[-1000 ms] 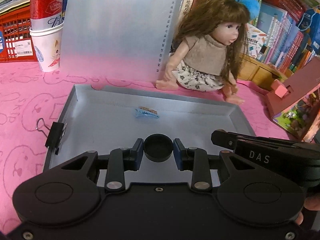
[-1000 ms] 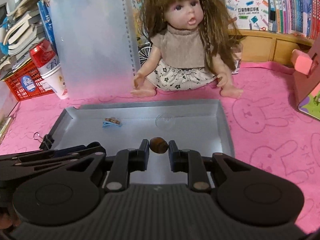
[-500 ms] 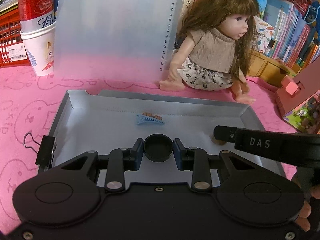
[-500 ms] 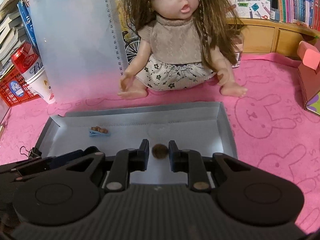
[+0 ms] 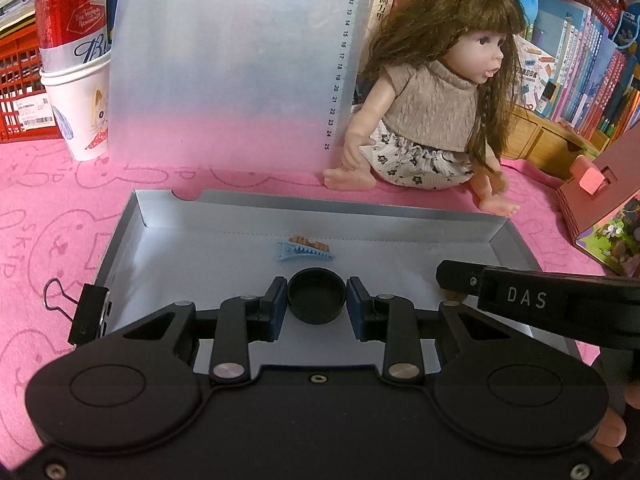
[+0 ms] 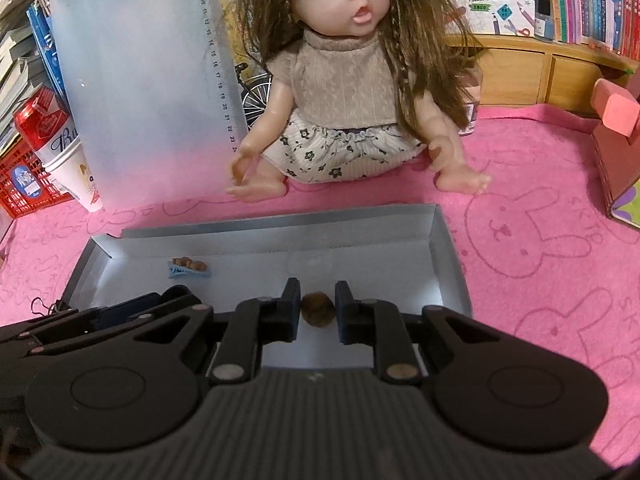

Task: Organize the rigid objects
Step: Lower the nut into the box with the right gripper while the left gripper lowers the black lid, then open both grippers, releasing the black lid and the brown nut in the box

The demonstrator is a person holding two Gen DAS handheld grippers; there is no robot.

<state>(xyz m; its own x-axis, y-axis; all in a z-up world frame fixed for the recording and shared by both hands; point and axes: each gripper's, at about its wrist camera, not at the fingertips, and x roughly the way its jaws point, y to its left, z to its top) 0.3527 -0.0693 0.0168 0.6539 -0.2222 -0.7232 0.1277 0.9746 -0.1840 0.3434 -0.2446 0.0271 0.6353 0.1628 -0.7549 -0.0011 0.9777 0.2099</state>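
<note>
A shallow grey tray (image 5: 132,232) (image 6: 448,248) lies on the pink cloth. My left gripper (image 5: 317,298) is shut on a black round cap (image 5: 316,296) and holds it over the tray's front part. My right gripper (image 6: 317,310) has its jaws slightly apart around a small brown nut (image 6: 318,309) that lies on the tray floor; a narrow gap shows on each side. A blue hair clip (image 5: 304,253) (image 6: 188,271) with a brown piece beside it lies near the tray's back wall. The right gripper's body also shows in the left wrist view (image 5: 532,300).
A doll (image 5: 432,112) (image 6: 352,100) sits behind the tray. A translucent sheet with a ruler edge (image 5: 232,64) stands at the back. A red can in a paper cup (image 5: 76,64) is back left. A black binder clip (image 5: 86,314) grips the tray's left edge. A pink cardboard house (image 5: 600,200) is at the right.
Both grippers have moved lower and nearer the tray. The right gripper's jaws have opened a little and the nut now rests on the tray floor. The left still holds the cap.
</note>
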